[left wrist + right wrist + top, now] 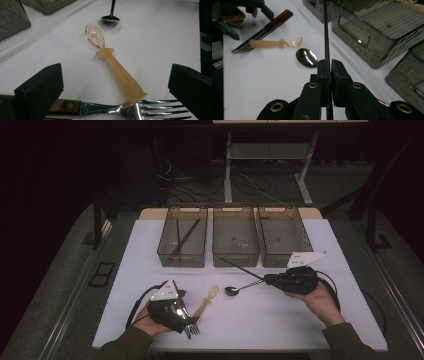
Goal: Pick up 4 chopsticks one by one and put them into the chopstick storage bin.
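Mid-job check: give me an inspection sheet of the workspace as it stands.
Surface: white table, lit, dark room around it.
Job's things: thin black stick clamped in the right gripper; dark metal spoon, translucent orange spoon and forks lie loose on the table.
Bins: three clear bins in a row at the far edge; the left bin holds long brown sticks.
Clutter: nothing seen.
Grippers: left gripper jaws open over the forks; right jaws shut on the stick.
Cables: one trails from each gripper; more on the floor beyond.
Surroundings: desk legs behind the table.
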A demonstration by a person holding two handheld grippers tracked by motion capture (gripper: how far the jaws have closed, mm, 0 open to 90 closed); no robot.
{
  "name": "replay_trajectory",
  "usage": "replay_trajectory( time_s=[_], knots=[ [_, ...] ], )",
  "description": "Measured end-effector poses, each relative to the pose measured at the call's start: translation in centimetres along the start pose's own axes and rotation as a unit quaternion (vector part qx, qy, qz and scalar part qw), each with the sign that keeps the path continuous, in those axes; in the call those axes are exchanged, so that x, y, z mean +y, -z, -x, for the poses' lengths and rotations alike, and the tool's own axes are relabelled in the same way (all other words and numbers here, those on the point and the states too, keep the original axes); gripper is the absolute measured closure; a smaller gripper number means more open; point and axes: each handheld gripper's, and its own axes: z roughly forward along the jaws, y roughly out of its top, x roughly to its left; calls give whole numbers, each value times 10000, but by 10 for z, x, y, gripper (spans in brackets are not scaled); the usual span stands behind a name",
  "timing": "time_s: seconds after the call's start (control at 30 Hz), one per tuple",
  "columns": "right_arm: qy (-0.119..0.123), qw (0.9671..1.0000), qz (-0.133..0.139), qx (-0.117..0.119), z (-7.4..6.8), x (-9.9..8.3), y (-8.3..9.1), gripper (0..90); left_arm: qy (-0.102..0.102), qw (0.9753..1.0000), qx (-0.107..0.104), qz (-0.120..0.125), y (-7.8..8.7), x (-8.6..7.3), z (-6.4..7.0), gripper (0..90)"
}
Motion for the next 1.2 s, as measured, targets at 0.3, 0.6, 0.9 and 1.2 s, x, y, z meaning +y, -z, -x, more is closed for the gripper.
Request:
replay_trajectory(
  time_s=[0.3,0.6,0.9,1.2],
  knots=[
    [-126,9997,57,-188,2,25,-23,861,44,10000,-7,42,0,0,1,0],
    [-284,9990,111,-325,9,50,-46,861,16,10000,-30,55,-1,1,1,0],
    [-402,9979,39,-508,13,83,-65,861,9,10000,-22,28,-1,1,1,0],
    [-508,9963,-87,-690,14,117,-98,861,25,10000,-21,-3,-3,1,2,0]
  ],
)
